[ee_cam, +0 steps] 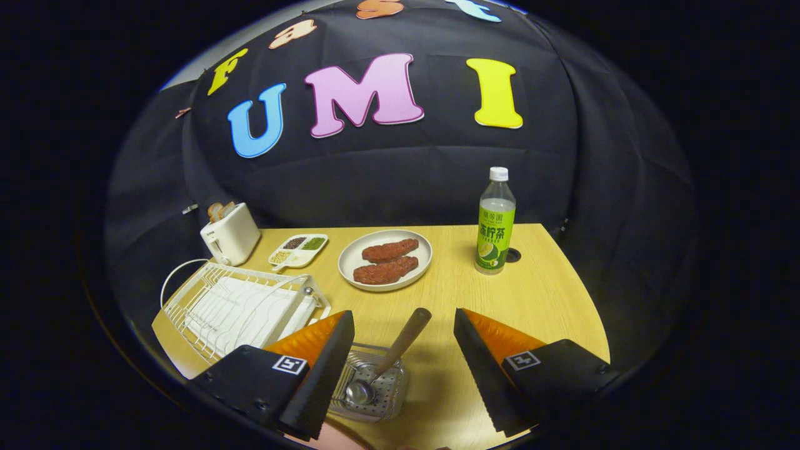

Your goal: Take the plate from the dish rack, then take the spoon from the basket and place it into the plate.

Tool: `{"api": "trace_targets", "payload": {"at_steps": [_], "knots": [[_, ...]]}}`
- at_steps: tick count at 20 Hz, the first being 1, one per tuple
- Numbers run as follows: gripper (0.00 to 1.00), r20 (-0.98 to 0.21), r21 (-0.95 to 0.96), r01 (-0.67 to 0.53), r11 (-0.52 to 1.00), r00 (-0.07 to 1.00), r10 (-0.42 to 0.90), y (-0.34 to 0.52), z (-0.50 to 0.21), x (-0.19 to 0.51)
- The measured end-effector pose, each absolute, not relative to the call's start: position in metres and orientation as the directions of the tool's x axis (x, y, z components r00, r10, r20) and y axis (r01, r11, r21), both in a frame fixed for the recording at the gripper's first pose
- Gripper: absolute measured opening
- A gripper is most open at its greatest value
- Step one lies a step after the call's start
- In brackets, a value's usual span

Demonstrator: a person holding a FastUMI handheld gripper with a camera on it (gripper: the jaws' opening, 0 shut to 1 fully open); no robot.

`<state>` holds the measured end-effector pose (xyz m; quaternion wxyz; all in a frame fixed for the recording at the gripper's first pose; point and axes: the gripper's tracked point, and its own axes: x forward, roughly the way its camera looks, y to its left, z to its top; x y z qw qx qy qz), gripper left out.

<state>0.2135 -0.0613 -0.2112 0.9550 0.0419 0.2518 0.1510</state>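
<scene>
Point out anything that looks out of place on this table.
The plate beyond the open gripper already holds two reddish-brown food pieces. The dish rack looks bare, and the spoon leans askew in its basket.

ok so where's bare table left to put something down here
Bare wood lies between the plate and bottle, and ahead of the open fingers on the bottle's side. It is crowded around the rack, toaster, tray and the basket holding the spoon.
</scene>
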Motion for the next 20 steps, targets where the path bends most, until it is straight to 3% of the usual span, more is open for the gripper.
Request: {"api": "trace_targets", "payload": {"at_steps": [4,6,7,9,13,20], "knots": [[0.98,-0.499,0.184,-0.252,0.95,0.809,0.311,-0.051,-0.228,0.229],[0.85,-0.506,0.209,-0.239,0.948,0.804,0.313,-0.045,-0.229,0.237],[0.7,-0.515,0.219,-0.23,0.948,0.798,0.313,-0.043,-0.23,0.24],[0.54,-0.533,0.222,-0.221,0.95,0.788,0.308,-0.04,-0.234,0.244],[0.28,-0.561,0.219,-0.222,0.95,0.768,0.308,-0.034,-0.24,0.242],[0.17,-0.56,0.259,-0.252,0.932,0.748,0.358,-0.023,-0.224,0.228]]}}
